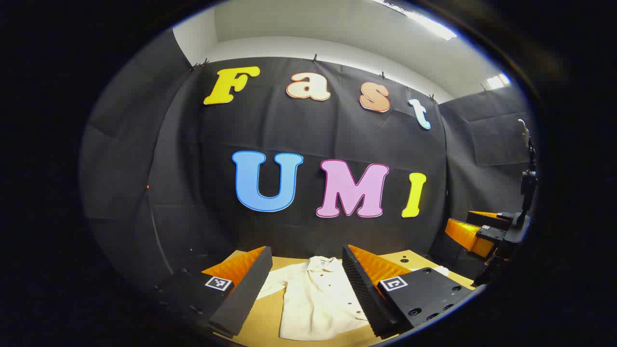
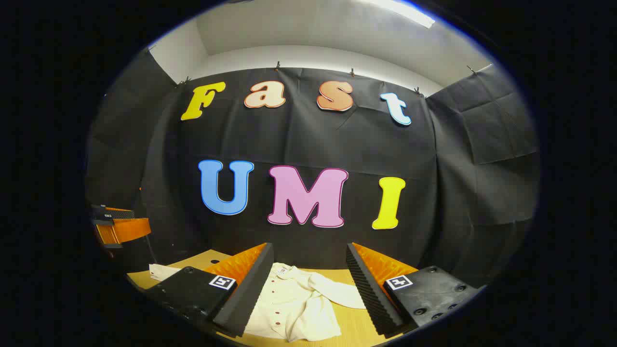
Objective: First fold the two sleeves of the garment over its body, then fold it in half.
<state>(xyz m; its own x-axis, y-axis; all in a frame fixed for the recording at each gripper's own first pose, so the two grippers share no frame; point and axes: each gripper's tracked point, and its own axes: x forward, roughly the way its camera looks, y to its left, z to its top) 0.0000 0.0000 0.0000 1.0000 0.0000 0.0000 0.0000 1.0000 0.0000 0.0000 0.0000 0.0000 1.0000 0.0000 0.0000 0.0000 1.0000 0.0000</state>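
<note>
A cream button-up shirt (image 1: pixel 313 303) lies flat on the wooden table (image 1: pixel 262 320), collar toward the far wall. My left gripper (image 1: pixel 304 289) hangs above it, open, with nothing between its fingers. In the right gripper view the shirt (image 2: pixel 289 308) shows a sleeve (image 2: pixel 340 294) lying out to the right of the body. Another bit of cream cloth (image 2: pixel 161 271) peeks out at the left. My right gripper (image 2: pixel 308 294) is also open above the shirt and holds nothing. Each gripper is seen by the other, held up off to the side: the right one (image 1: pixel 482 231) and the left one (image 2: pixel 115 226).
The table (image 2: pixel 359 323) runs back to the black cloth wall. A dark stand (image 1: pixel 528 183) rises at the far right of the left gripper view. A small piece of cream cloth (image 1: pixel 441 270) lies near the table's right side.
</note>
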